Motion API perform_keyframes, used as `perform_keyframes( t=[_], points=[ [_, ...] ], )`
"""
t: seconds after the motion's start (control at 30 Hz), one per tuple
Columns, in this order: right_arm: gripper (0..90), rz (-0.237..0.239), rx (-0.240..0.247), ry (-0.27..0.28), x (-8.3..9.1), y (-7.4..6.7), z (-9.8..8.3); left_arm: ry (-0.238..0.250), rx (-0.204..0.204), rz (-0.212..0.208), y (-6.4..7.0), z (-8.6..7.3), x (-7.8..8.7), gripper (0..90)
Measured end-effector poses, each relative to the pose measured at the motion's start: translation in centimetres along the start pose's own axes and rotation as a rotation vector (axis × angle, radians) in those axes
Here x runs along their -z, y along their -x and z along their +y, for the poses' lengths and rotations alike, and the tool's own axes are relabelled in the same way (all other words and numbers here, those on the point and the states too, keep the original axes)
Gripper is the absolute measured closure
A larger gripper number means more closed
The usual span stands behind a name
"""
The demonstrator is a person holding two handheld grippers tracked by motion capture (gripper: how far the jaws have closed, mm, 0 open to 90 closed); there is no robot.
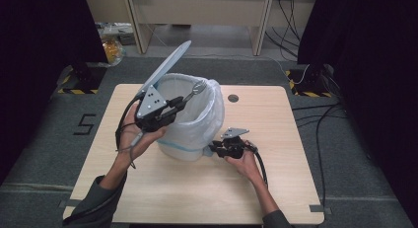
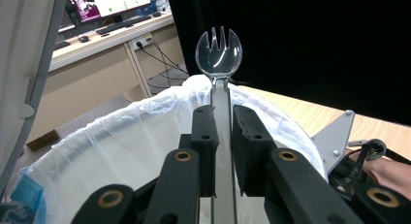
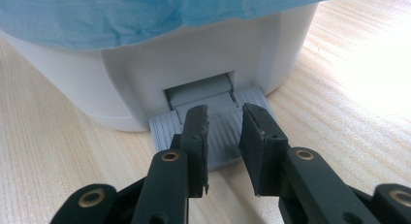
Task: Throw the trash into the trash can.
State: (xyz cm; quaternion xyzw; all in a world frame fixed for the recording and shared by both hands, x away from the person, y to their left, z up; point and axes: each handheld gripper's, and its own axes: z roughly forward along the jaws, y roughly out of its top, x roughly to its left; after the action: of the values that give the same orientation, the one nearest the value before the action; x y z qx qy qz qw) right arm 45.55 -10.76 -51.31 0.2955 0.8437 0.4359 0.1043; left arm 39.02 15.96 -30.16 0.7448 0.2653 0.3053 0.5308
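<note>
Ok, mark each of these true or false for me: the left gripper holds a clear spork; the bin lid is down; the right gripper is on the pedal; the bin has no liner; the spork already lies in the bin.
1. The left gripper holds a clear plastic spork. True.
2. The lid of the pedal bin is down. False: it stands raised.
3. The right gripper is over the bin's grey pedal, jaws apart. True.
4. The bin has no liner. False: a pale bag lines it, folded over the rim.
5. The spork already lies in the bin. False: it is gripped by the handle, above the open mouth.
</note>
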Motion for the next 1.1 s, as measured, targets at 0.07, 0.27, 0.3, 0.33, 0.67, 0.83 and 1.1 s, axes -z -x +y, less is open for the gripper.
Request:
perform_keyframes(
  t=[0.07, 0.27, 0.3, 0.33, 0.67, 0.83, 1.1],
  points=[
    [71.8, -0.001, 0.000, 0.000, 0.0, 0.0, 0.0, -0.004, -0.005, 0.007, 0.0, -0.1, -0.1, 79.1],
    [71.8, 0.000, -0.001, 0.000, 0.0, 0.0, 0.0, -0.002, -0.013, 0.001, 0.3, -0.1, 0.0, 73.6],
    [71.8, 0.000, -0.001, 0.000, 0.0, 0.0, 0.0, 0.000, -0.013, 0.001, 0.4, -0.1, 0.1, 73.4],
    [71.8, 0.000, -0.001, 0.000, 0.0, 0.0, 0.0, 0.001, -0.014, 0.002, 0.4, 0.0, 0.1, 73.1],
    [71.8, 0.000, 0.000, 0.000, 0.0, 0.0, 0.0, 0.020, 0.020, -0.054, 0.8, 0.0, 0.8, 64.1],
    [71.8, 0.001, 0.000, -0.001, 0.0, 0.0, 0.0, 0.019, 0.024, -0.104, 1.6, -0.1, 1.4, 57.7],
    [71.8, -0.002, 0.001, 0.000, 0.0, 0.0, 0.0, 0.005, 0.052, -0.200, 2.6, -0.5, 1.9, 52.4]
  ],
)
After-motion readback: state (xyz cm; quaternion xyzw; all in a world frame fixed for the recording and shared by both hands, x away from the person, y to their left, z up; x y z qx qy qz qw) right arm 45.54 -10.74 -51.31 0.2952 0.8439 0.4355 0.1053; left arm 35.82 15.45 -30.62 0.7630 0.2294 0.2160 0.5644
